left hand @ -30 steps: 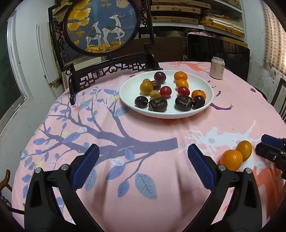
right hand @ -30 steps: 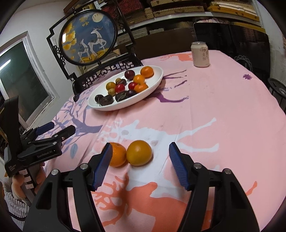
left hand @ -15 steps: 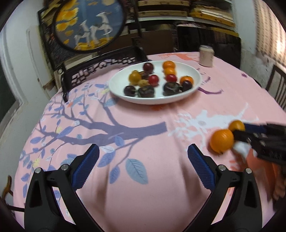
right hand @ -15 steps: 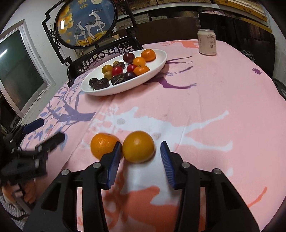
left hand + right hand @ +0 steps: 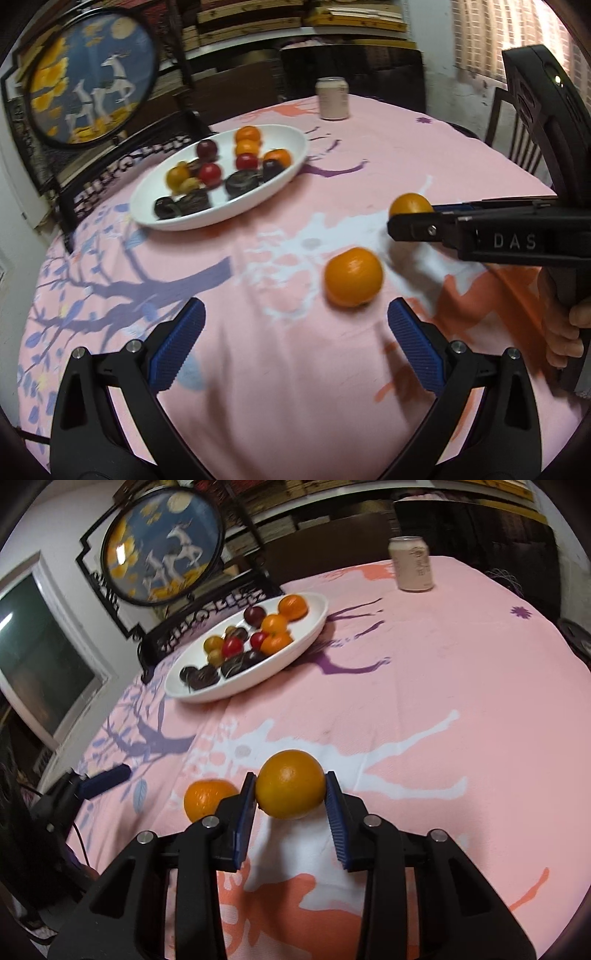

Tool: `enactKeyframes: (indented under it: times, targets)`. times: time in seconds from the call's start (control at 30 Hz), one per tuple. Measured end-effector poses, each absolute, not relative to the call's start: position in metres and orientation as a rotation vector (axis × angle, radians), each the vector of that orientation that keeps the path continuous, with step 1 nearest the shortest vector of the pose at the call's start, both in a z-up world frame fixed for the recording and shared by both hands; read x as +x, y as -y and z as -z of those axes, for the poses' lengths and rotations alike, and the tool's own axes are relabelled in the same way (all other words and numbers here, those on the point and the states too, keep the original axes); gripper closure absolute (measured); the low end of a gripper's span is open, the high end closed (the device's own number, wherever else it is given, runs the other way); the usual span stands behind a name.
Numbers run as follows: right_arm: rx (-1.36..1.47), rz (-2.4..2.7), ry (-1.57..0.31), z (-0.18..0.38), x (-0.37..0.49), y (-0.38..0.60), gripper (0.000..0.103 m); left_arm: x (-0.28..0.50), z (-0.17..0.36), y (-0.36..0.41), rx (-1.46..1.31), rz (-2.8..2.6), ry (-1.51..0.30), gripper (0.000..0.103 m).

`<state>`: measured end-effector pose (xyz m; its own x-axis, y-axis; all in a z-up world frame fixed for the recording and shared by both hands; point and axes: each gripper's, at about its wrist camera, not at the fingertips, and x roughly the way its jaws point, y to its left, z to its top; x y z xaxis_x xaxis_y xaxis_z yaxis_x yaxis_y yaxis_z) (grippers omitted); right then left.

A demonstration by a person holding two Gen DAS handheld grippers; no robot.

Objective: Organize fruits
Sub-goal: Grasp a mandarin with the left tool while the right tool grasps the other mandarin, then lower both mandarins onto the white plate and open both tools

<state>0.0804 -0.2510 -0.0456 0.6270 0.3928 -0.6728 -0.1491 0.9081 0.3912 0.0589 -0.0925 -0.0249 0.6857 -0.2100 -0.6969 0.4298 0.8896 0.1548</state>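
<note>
Two oranges sit loose on the pink tablecloth (image 5: 461,657), and I've got my right gripper (image 5: 290,794) clamped on the bigger orange (image 5: 290,788), blue pads pressing both flanks at about its widest line. I judge the job now is a clean lift: keep the squeeze steady, rise straight up before swinging toward the white plate (image 5: 314,627) at eleven o'clock, and aim for the bare patch of the dish so I don't knock the plums and small oranges already there. Whether the fruit has left the cloth yet, I can't tell. My left gripper (image 5: 295,332) hangs wide open with nothing in it, and the second orange (image 5: 353,277) lies just beyond its tips at one o'clock, ready for a pickup. The held orange looks smooth, round and glossy, deep yellow-orange, firm enough not to dent; a round skin could roll between the pads, so no jerks. Pale drink can (image 5: 412,564) stands far off at one o'clock, well clear.
</note>
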Motion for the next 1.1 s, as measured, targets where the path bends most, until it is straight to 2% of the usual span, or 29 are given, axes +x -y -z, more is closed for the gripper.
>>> enactKeyframes:
  times: [0.13,0.17,0.23,0.3,0.4,0.73,1.1]
  targets:
    - [0.343,-0.299,-0.825,0.043,0.079,0.259,0.066,0.064,0.025,0.107,0.325,0.395,-0.721,0.003]
    - [0.347,-0.297,-0.821,0.042,0.079,0.26,0.066,0.066,0.026,0.11,0.325,0.403,-0.724,0.007]
    - [0.355,-0.297,-0.819,0.041,0.078,0.262,0.066,0.07,0.03,0.116,0.321,0.436,-0.755,0.022]
    - [0.357,-0.295,-0.818,0.041,0.078,0.263,0.066,0.075,0.037,0.12,0.324,0.456,-0.8,0.047]
    - [0.357,-0.296,-0.821,0.042,0.078,0.263,0.066,0.085,0.043,0.12,0.29,0.482,-0.846,0.06]
    - [0.354,-0.292,-0.824,0.044,0.078,0.263,0.066,0.085,0.035,0.104,0.219,0.453,-0.812,0.062]
    - [0.374,-0.327,-0.792,0.028,0.083,0.264,0.066,0.126,-0.011,0.009,0.087,0.221,-0.764,0.063]
